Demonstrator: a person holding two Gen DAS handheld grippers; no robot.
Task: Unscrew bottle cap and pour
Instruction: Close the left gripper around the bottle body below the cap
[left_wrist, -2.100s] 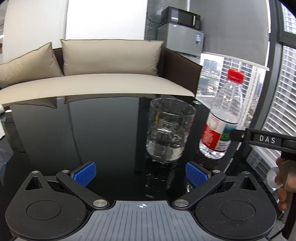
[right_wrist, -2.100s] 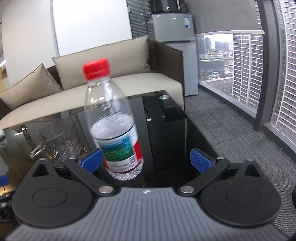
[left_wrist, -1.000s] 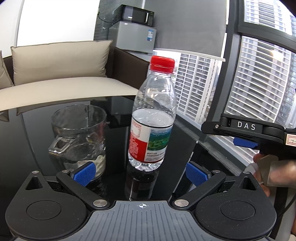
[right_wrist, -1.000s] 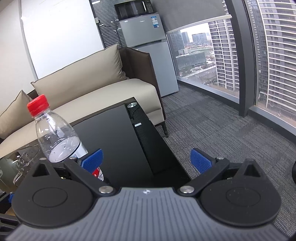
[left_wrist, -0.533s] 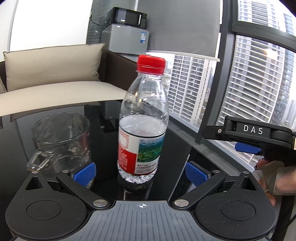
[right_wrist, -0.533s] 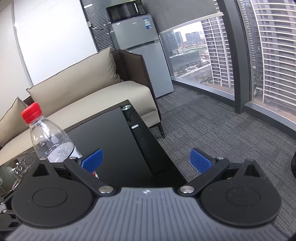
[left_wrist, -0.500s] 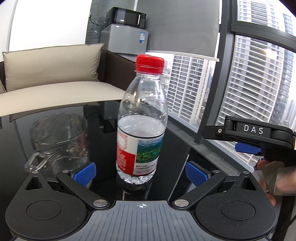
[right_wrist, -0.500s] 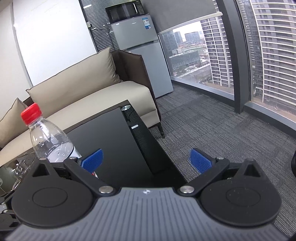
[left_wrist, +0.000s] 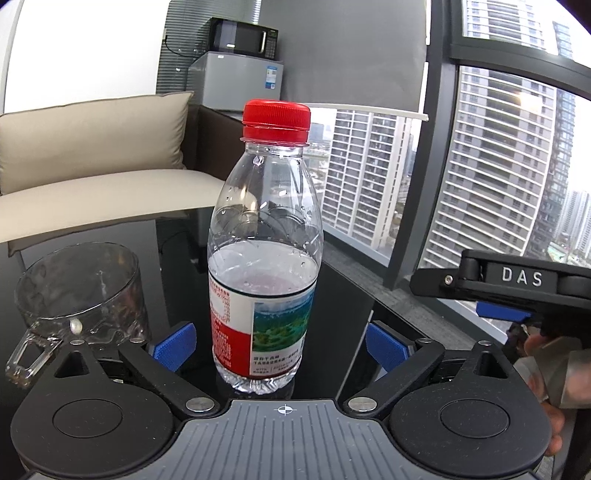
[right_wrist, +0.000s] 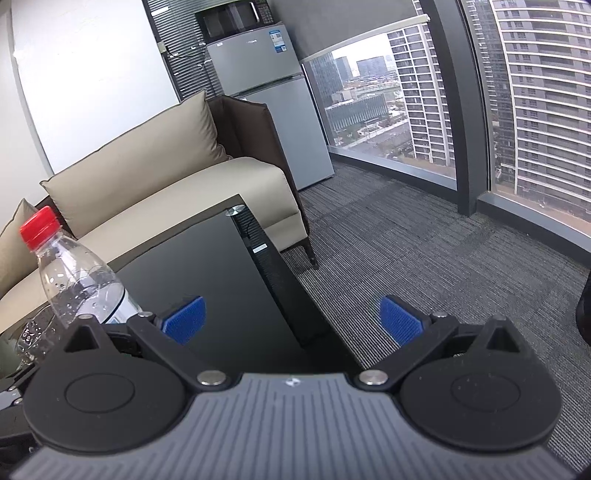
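A clear plastic water bottle with a red-and-white label (left_wrist: 264, 266) stands upright on the glossy black glass surface (left_wrist: 177, 266), its lower body sitting between the two blue pads of the left gripper (left_wrist: 275, 345), whose jaws are spread wide and touch nothing. The red ribbed screw cap (left_wrist: 276, 116) is on, and the water reaches only a little above the label's top edge, so I judge the bottle fairly light and easy to tip if it is nudged off-centre. Its thin walls look likely to dent and bulge under a hard squeeze, and droplets inside the shoulder hint at a smooth, slippery skin; the labelled band low on the body seems the firmest and least slick place to clamp it. The cap's ribbing should give a good bite for twisting, though it is a small target. Just beside the bottle, on the left gripper's left, stands a clear glass mug with a handle (left_wrist: 79, 291), rigid, breakable and heavy-looking, apparently the vessel to pour into. The right gripper (right_wrist: 291, 321) hangs off to the bottle's right with its jaws also wide apart and empty, pointing past the surface's edge toward the carpet.
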